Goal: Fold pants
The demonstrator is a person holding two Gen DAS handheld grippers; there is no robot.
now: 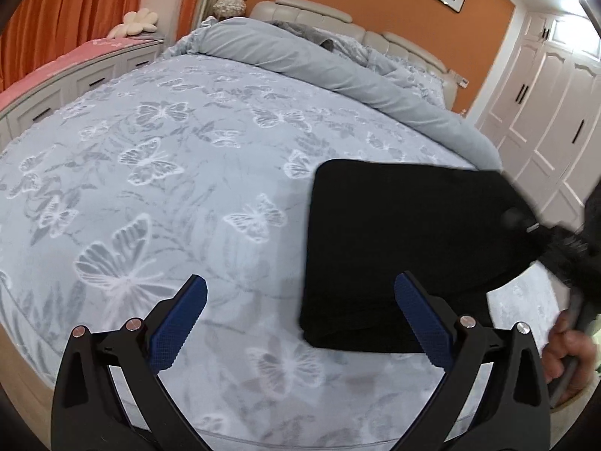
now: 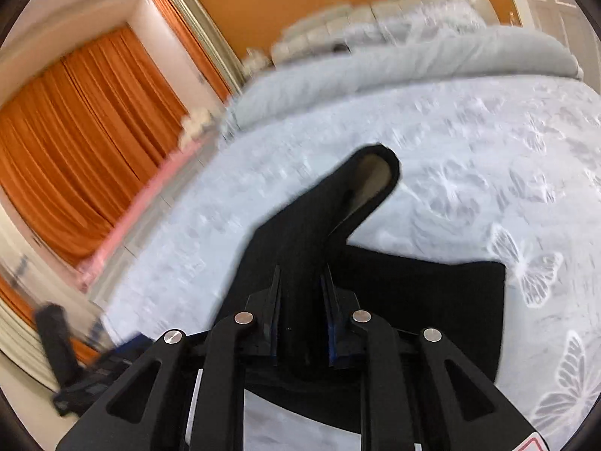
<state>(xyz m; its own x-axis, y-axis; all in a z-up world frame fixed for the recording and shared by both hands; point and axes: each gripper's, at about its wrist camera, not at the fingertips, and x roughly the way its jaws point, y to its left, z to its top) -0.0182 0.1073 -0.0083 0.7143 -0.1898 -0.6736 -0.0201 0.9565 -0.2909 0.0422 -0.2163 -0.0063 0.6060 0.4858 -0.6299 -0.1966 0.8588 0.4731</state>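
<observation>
The black pants (image 1: 394, 233) lie folded in a rough rectangle on the butterfly-patterned bedspread (image 1: 169, 158), right of centre in the left wrist view. My left gripper (image 1: 300, 293) is open above the bedspread, and only its right finger overlaps the near edge of the pants. In the right wrist view my right gripper (image 2: 303, 285) is shut on a bunched part of the black pants (image 2: 319, 218), which rises from between the fingers and curls over at the top. The remaining cloth lies flat to the right (image 2: 432, 300). The right gripper (image 1: 541, 233) shows blurred at the right edge.
A rolled grey duvet (image 1: 338, 64) and a padded headboard (image 1: 319, 11) lie at the far end of the bed. White drawers (image 1: 75, 90) stand on the left, white wardrobe doors (image 1: 544, 112) on the right. A person's hand (image 1: 567, 353) is at the lower right.
</observation>
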